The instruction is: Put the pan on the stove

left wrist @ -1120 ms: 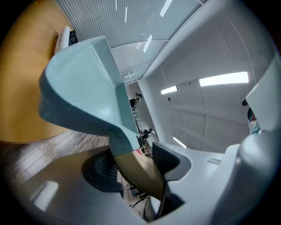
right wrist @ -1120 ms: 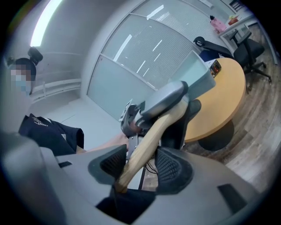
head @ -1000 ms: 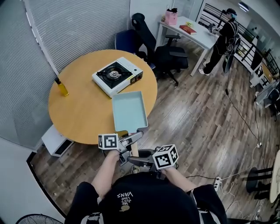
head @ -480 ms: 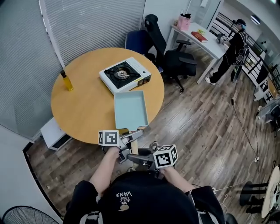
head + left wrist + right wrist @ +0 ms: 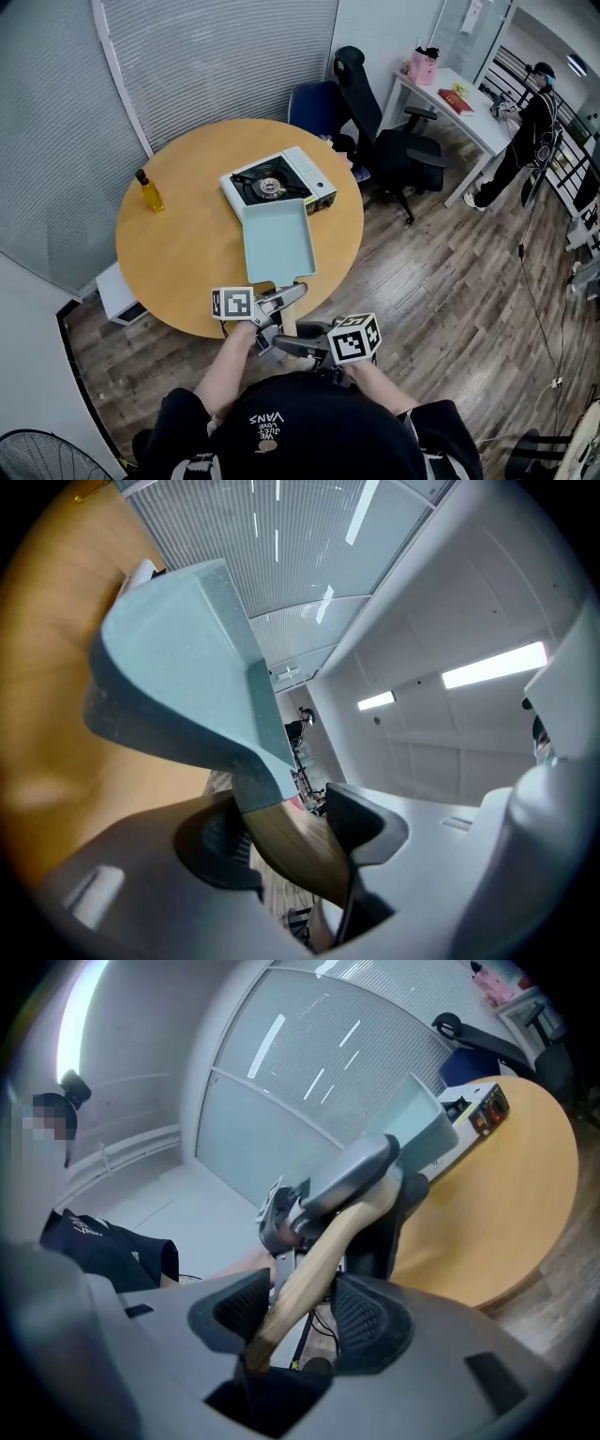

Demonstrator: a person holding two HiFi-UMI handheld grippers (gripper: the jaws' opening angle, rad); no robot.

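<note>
The pale teal rectangular pan (image 5: 278, 241) lay over the round wooden bench (image 5: 178, 262), its far edge right at the near edge of the white single-burner portable stove (image 5: 277, 183), not yet on the burner. Its light wooden handle (image 5: 300, 850) pointed back at the person. The left gripper (image 5: 279, 300) had its jaws pressed on that handle close to where it joined the pan body. The right gripper (image 5: 292, 343) had its jaws clamped on the handle's free end, just behind.

The step in hand looked like the carry toward the stove. The next move would likely call for raising the pan clear of the stove's rim, pushing it forward and lowering it centred on the burner, with both grips kept firm.

Whether the pan's base rested on the bench or hung just above it could not be told. In the head view the grippers covered most of the handle.
</note>
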